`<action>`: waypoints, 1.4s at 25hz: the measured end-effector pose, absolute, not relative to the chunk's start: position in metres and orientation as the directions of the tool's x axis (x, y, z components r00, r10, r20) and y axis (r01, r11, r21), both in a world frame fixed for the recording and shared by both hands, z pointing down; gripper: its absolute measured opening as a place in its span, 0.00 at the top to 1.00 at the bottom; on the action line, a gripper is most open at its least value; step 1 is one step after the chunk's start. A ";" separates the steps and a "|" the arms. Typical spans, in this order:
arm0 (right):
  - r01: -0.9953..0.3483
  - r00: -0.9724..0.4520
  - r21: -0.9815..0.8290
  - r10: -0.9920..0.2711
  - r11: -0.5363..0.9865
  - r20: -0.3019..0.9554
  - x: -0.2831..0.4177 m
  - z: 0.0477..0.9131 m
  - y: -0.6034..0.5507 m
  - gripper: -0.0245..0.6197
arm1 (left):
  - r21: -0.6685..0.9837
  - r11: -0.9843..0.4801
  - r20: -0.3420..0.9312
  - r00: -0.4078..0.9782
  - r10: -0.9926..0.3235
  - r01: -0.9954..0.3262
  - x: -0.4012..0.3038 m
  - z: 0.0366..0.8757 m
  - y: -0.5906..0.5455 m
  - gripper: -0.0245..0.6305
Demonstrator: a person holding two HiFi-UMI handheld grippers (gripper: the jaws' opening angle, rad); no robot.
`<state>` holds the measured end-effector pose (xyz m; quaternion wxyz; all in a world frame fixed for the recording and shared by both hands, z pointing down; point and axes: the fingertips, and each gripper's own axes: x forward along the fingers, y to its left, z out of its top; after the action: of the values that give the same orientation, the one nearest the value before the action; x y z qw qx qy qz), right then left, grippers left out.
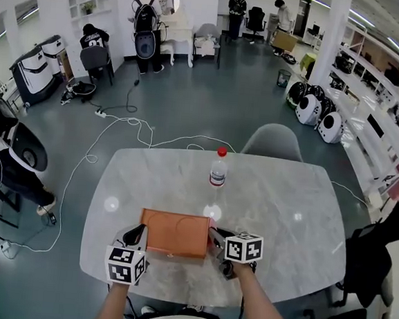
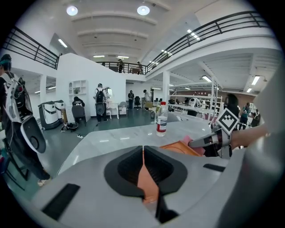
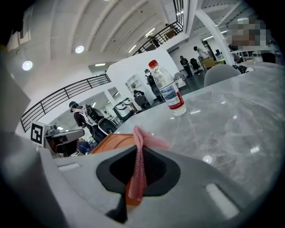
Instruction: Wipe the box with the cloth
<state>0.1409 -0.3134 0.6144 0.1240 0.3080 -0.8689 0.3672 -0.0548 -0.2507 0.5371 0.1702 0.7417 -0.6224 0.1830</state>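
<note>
In the head view, the orange box lies flat on the marble-patterned counter, near its front edge. The left tool meets the box's left edge and the right tool its right edge. Each tool carries a cube of black-and-white square markers. Beyond the box and well apart from it, a clear bottle with a red cap stands upright; its label has a red band, but the print is too small to read. In the left gripper view, the left tool's jaws are pressed together on a thin orange edge of the box, and the rest of the box spreads beyond them to the right. At the box's far side the right tool holds a bit of pink cloth. In the right gripper view, the right tool's jaws are clamped on the cloth, which hangs between them as a bunched, netted strip and fans out above, with the box just behind it to the left. Here the bottle's label looks white with blue print and a red stripe, none of it legible.
</note>
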 end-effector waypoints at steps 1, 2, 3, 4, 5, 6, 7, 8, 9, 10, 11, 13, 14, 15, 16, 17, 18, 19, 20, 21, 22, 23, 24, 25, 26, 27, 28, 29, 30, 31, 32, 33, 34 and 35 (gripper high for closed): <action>-0.626 -0.780 -0.565 -0.445 0.538 0.441 0.141 0.615 -0.312 0.94 | 0.025 -0.171 0.484 0.162 -0.860 -0.985 -0.054 0.538 -0.250 0.94; -0.625 -0.780 -0.570 -0.446 0.533 0.439 0.141 0.614 -0.310 0.94 | 0.026 -0.175 0.485 0.165 -0.859 -0.984 -0.054 0.538 -0.249 0.94; -0.624 -0.781 -0.576 -0.448 0.528 0.435 0.141 0.614 -0.308 0.94 | 0.026 -0.178 0.486 0.168 -0.858 -0.984 -0.054 0.538 -0.247 0.94; -0.624 -0.780 -0.581 -0.451 0.522 0.433 0.142 0.613 -0.306 0.94 | 0.027 -0.182 0.488 0.172 -0.856 -0.983 -0.054 0.538 -0.245 0.94; -0.626 -0.779 -0.586 -0.455 0.515 0.432 0.142 0.613 -0.304 0.94 | 0.028 -0.186 0.489 0.176 -0.854 -0.982 -0.054 0.538 -0.244 0.94; -0.627 -0.777 -0.592 -0.460 0.507 0.430 0.143 0.613 -0.302 0.94 | 0.030 -0.190 0.491 0.180 -0.853 -0.981 -0.054 0.538 -0.242 0.94; -0.628 -0.775 -0.598 -0.465 0.498 0.427 0.143 0.612 -0.300 0.94 | 0.032 -0.194 0.491 0.185 -0.851 -0.980 -0.054 0.538 -0.241 0.94; -0.627 -0.775 -0.605 -0.471 0.490 0.422 0.143 0.611 -0.298 0.94 | 0.034 -0.199 0.492 0.190 -0.849 -0.979 -0.055 0.538 -0.240 0.94; -0.627 -0.774 -0.613 -0.477 0.482 0.417 0.142 0.610 -0.296 0.94 | 0.036 -0.205 0.493 0.196 -0.848 -0.978 -0.055 0.538 -0.239 0.94; -0.628 -0.772 -0.619 -0.484 0.473 0.413 0.142 0.610 -0.294 0.94 | 0.038 -0.211 0.494 0.202 -0.846 -0.977 -0.056 0.538 -0.238 0.94; -0.630 -0.768 -0.624 -0.491 0.463 0.412 0.141 0.610 -0.292 0.94 | 0.039 -0.218 0.494 0.209 -0.844 -0.975 -0.057 0.538 -0.237 0.94; -0.634 -0.761 -0.632 -0.505 0.445 0.408 0.140 0.609 -0.288 0.94 | 0.041 -0.233 0.492 0.223 -0.841 -0.972 -0.059 0.537 -0.236 0.94; -0.638 -0.756 -0.633 -0.512 0.438 0.407 0.141 0.608 -0.286 0.94 | 0.042 -0.240 0.490 0.230 -0.841 -0.970 -0.059 0.536 -0.235 0.94; -0.643 -0.751 -0.634 -0.520 0.431 0.408 0.142 0.608 -0.284 0.94 | 0.042 -0.248 0.489 0.236 -0.840 -0.968 -0.059 0.535 -0.235 0.94; -0.646 -0.746 -0.636 -0.526 0.423 0.408 0.143 0.607 -0.282 0.94 | 0.043 -0.255 0.488 0.243 -0.839 -0.966 -0.059 0.534 -0.235 0.94; -0.648 -0.742 -0.638 -0.532 0.416 0.407 0.144 0.607 -0.280 0.94 | 0.043 -0.262 0.487 0.250 -0.837 -0.964 -0.059 0.533 -0.234 0.94; -0.648 -0.740 -0.641 -0.538 0.410 0.404 0.144 0.606 -0.277 0.94 | 0.045 -0.269 0.487 0.256 -0.835 -0.962 -0.059 0.533 -0.232 0.94; -0.650 -0.736 -0.645 -0.544 0.403 0.402 0.145 0.606 -0.275 0.94 | 0.046 -0.275 0.488 0.262 -0.833 -0.960 -0.059 0.533 -0.231 0.94; -0.652 -0.731 -0.648 -0.551 0.393 0.402 0.146 0.607 -0.272 0.94 | 0.047 -0.281 0.488 0.268 -0.831 -0.958 -0.059 0.533 -0.230 0.94; -0.655 -0.727 -0.650 -0.558 0.385 0.401 0.147 0.608 -0.269 0.94 | 0.047 -0.287 0.487 0.273 -0.830 -0.957 -0.060 0.534 -0.229 0.94; -0.657 -0.722 -0.652 -0.564 0.378 0.400 0.147 0.608 -0.267 0.94 | 0.047 -0.294 0.485 0.279 -0.829 -0.955 -0.060 0.533 -0.228 0.94; -0.660 -0.717 -0.654 -0.571 0.369 0.401 0.148 0.608 -0.264 0.94 | 0.047 -0.300 0.483 0.285 -0.828 -0.953 -0.060 0.533 -0.227 0.94; -0.663 -0.711 -0.656 -0.578 0.360 0.401 0.150 0.609 -0.262 0.94 | 0.047 -0.307 0.481 0.291 -0.827 -0.950 -0.060 0.532 -0.226 0.94; -0.666 -0.705 -0.658 -0.585 0.352 0.400 0.151 0.609 -0.260 0.94 | 0.047 -0.314 0.480 0.297 -0.826 -0.948 -0.059 0.531 -0.225 0.94; -0.667 -0.701 -0.660 -0.592 0.346 0.399 0.151 0.609 -0.258 0.94 | 0.047 -0.321 0.479 0.303 -0.824 -0.946 -0.059 0.531 -0.224 0.94; -0.669 -0.696 -0.661 -0.598 0.340 0.397 0.152 0.608 -0.255 0.94 | 0.046 -0.326 0.479 0.308 -0.822 -0.944 -0.060 0.531 -0.222 0.94; -0.671 -0.692 -0.662 -0.603 0.334 0.396 0.151 0.607 -0.253 0.94 | 0.047 -0.331 0.479 0.312 -0.820 -0.942 -0.062 0.530 -0.220 0.94; -0.673 -0.687 -0.661 -0.609 0.330 0.396 0.150 0.606 -0.250 0.94 | 0.047 -0.336 0.479 0.316 -0.819 -0.941 -0.064 0.529 -0.218 0.94; -0.676 -0.683 -0.660 -0.614 0.327 0.395 0.149 0.605 -0.248 0.94 | 0.047 -0.340 0.478 0.320 -0.818 -0.939 -0.066 0.529 -0.216 0.94; -0.679 -0.679 -0.659 -0.619 0.324 0.395 0.148 0.605 -0.245 0.94 | 0.047 -0.345 0.477 0.324 -0.817 -0.938 -0.068 0.529 -0.214 0.94; -0.681 -0.675 -0.658 -0.623 0.322 0.394 0.148 0.605 -0.242 0.94 | 0.047 -0.349 0.476 0.328 -0.816 -0.936 -0.069 0.529 -0.212 0.94; -0.684 -0.671 -0.657 -0.628 0.318 0.394 0.149 0.605 -0.240 0.94 | 0.047 -0.353 0.475 0.332 -0.815 -0.934 -0.070 0.529 -0.210 0.94; -0.686 -0.667 -0.656 -0.632 0.315 0.395 0.151 0.606 -0.238 0.94 | 0.046 -0.357 0.474 0.335 -0.814 -0.933 -0.070 0.529 -0.208 0.94; -0.689 -0.663 -0.655 -0.636 0.310 0.396 0.152 0.606 -0.236 0.94 | 0.047 -0.361 0.473 0.339 -0.813 -0.931 -0.070 0.530 -0.207 0.94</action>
<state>0.1521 -0.2359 0.6061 0.0315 0.4095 -0.8087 0.4211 -0.0702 -0.2070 0.5296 0.1566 0.8031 -0.5430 0.1888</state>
